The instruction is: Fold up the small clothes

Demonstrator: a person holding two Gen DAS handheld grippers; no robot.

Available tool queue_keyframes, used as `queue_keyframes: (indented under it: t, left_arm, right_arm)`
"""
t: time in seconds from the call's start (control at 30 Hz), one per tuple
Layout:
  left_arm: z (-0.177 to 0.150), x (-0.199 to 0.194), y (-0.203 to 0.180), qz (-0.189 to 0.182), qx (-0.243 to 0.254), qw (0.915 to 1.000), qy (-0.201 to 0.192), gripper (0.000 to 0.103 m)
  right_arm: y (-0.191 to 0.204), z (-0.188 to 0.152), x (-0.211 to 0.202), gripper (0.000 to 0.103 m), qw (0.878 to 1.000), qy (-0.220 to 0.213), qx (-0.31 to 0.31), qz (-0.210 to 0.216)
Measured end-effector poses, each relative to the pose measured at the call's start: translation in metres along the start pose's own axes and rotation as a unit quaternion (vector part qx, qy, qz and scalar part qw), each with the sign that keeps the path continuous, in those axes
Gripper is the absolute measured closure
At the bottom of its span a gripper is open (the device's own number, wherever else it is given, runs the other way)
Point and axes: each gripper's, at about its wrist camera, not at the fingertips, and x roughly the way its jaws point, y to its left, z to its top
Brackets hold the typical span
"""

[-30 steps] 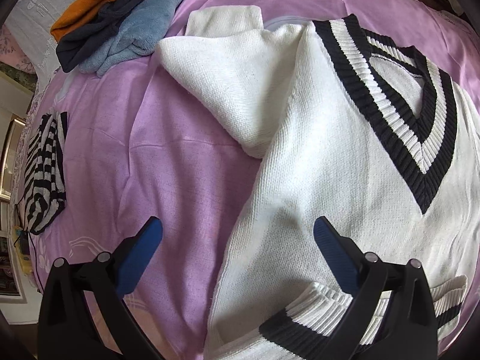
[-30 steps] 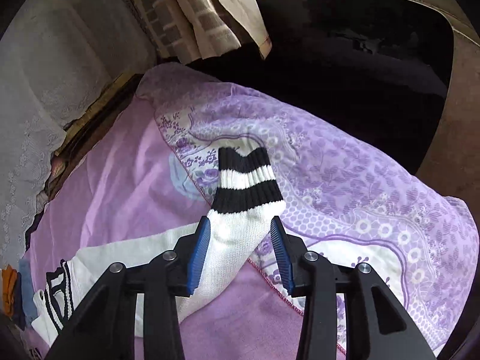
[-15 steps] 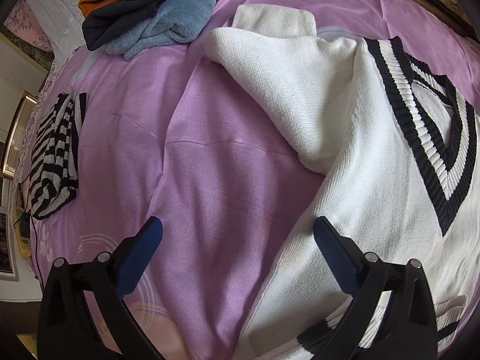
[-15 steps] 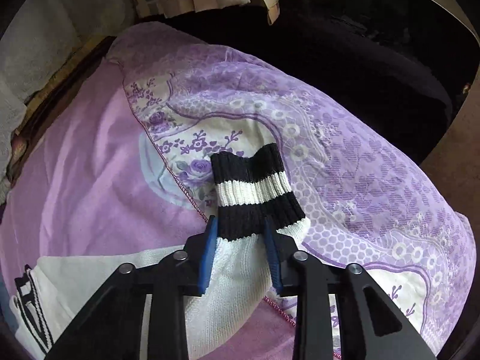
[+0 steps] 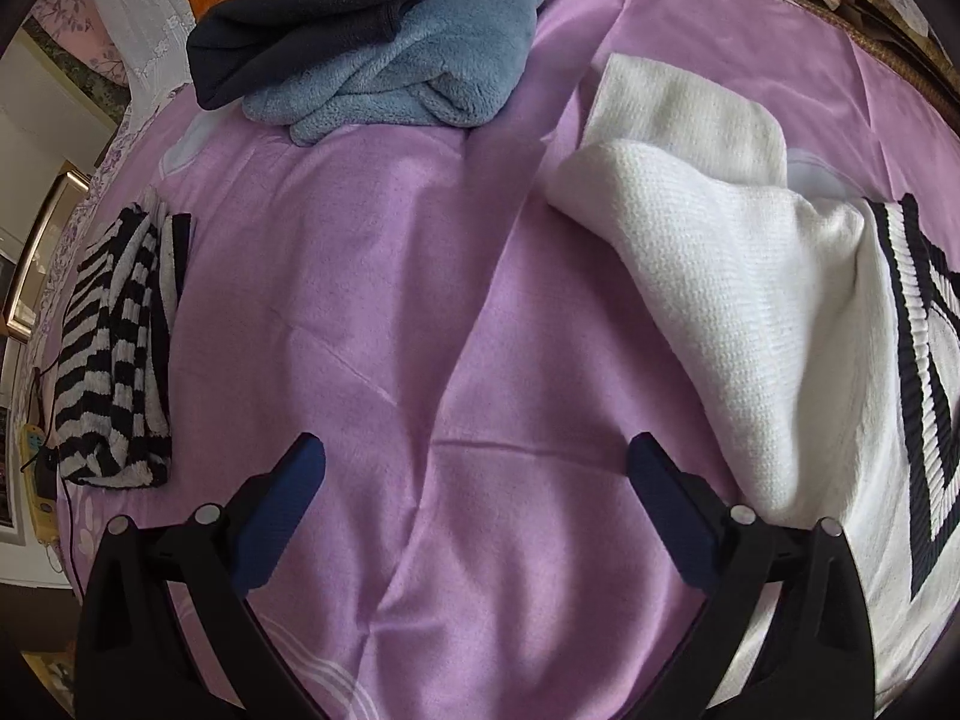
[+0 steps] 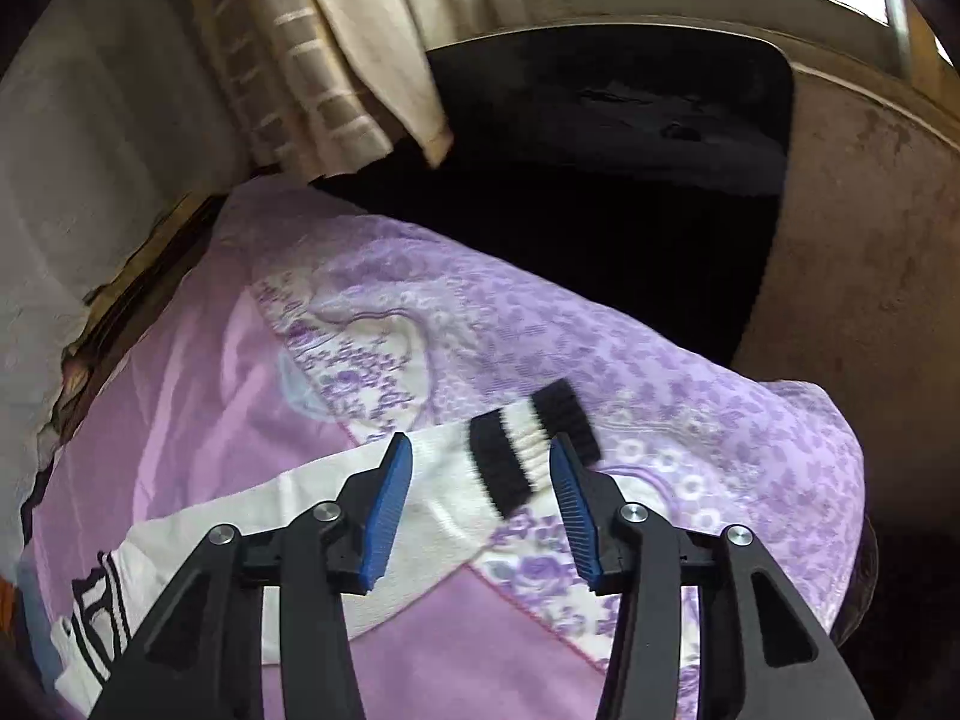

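Pink-purple bedding point(image 5: 384, 324) covers the whole bed, and toward the right gripper's side it gives way to a flowered purple border point(image 6: 600, 348) with a dark screen point(image 6: 600, 138) and a curtain point(image 6: 312, 48) beyond. On the bedding a white sweater point(image 5: 750, 312) with black-striped neckline lies spread on the right of the left wrist view, one sleeve folded across its body. A pile of blue, navy and orange clothes point(image 5: 384, 42) sits at the far edge, and a folded black-and-white striped top point(image 5: 114, 348) lies well to the left. The left gripper point(image 5: 474, 480) hovers over bare bedding, fingers spread wide, holding nothing. The right gripper point(image 6: 480, 480) is parted too, its blue pads either side of the sweater's striped cuff point(image 6: 528, 450), which rests on the bedding.
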Motion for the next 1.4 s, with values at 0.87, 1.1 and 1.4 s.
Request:
queue_keyframes:
  t: [0.87, 1.1, 1.4]
  left_arm:
    - [0.028, -0.019, -0.102, -0.179, 0.106, 0.9722, -0.109, 0.058]
    - [0.013, -0.020, -0.124, -0.147, 0.152, 0.9645, -0.158, 0.057]
    - [0.007, -0.020, -0.065, -0.196, 0.126, 0.9581, -0.166, 0.031]
  right_arm:
    - [0.452, -0.099, -0.021, 0.036, 0.834, 0.196, -0.319, 0.405]
    - [0.608, -0.186, -0.019, 0.036, 0.699, 0.279, -0.523, 0.399]
    - [0.588, -0.198, -0.002, 0.099, 0.643, 0.325, -0.541, 0.434]
